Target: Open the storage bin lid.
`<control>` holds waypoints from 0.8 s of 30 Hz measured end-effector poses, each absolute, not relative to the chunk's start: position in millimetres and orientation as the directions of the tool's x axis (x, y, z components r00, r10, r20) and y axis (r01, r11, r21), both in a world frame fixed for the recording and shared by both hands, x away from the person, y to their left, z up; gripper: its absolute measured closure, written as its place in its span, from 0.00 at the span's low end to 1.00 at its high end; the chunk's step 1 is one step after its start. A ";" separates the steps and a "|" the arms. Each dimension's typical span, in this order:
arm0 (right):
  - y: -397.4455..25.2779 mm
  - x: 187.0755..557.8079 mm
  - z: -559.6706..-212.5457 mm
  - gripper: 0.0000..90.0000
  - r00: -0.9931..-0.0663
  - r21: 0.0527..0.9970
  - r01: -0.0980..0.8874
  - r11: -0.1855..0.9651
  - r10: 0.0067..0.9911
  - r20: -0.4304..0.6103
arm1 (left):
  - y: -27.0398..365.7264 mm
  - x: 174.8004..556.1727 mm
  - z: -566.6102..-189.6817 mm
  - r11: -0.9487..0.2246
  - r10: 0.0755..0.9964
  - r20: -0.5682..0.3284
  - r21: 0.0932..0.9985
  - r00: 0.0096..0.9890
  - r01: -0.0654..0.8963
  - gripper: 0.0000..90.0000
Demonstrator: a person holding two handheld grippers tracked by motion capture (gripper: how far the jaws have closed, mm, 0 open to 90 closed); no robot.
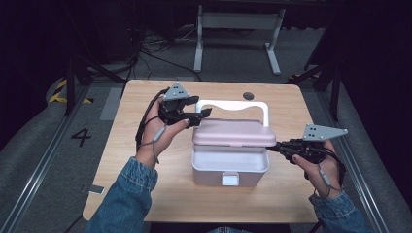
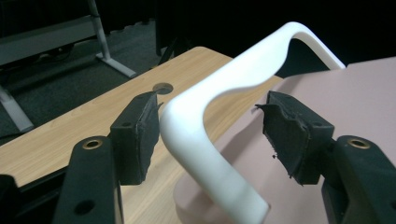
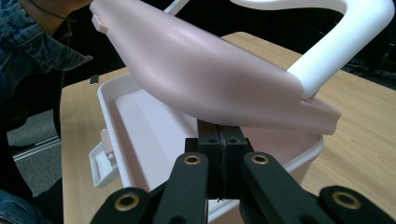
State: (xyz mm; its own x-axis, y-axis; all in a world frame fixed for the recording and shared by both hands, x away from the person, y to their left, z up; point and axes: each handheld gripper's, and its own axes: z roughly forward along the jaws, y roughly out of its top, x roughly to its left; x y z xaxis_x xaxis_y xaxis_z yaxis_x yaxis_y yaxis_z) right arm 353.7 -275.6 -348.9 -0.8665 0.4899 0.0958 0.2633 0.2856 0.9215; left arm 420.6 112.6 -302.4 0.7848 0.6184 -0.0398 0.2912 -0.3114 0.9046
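A pink lidded storage box (image 1: 230, 165) is seen at the middle of the wooden counter (image 1: 145, 184), its front latch (image 1: 230, 178) facing the person. The pink lid (image 1: 233, 132) is raised at the front and tilted, so the box interior is exposed beneath it. The white carry handle (image 1: 233, 105) stands upright behind the lid.

The left gripper (image 2: 212, 135) is placed at the handle's left corner; its jaws are spread apart on either side of the white bar (image 2: 201, 140), one pad just beside it, the other apart from it.

The right gripper (image 3: 219, 154) is held at the box's right side, jaws pressed together, their tips under the lid's edge (image 3: 261, 112).
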 end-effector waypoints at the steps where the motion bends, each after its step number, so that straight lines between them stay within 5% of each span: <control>1: -275.1 353.8 -349.2 1.00 -0.866 0.921 0.266 0.285 0.490 0.099 | 115.0 418.7 -301.6 -0.321 0.621 -0.028 0.903 0.784 0.286 0.41; 24: -277.8 355.1 -342.5 1.00 -0.855 0.932 0.276 0.236 0.504 0.125 | 156.5 371.9 -284.7 -0.326 0.625 0.013 0.913 0.780 0.246 0.40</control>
State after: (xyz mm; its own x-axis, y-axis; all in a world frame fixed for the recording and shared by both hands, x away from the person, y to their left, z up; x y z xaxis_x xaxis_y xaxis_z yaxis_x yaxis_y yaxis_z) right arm 355.1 -277.8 -342.5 -0.8545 0.5040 0.1255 0.2761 0.2362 0.9317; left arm 371.9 156.5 -284.7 0.7804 0.6251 0.0134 0.2456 -0.3263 0.9128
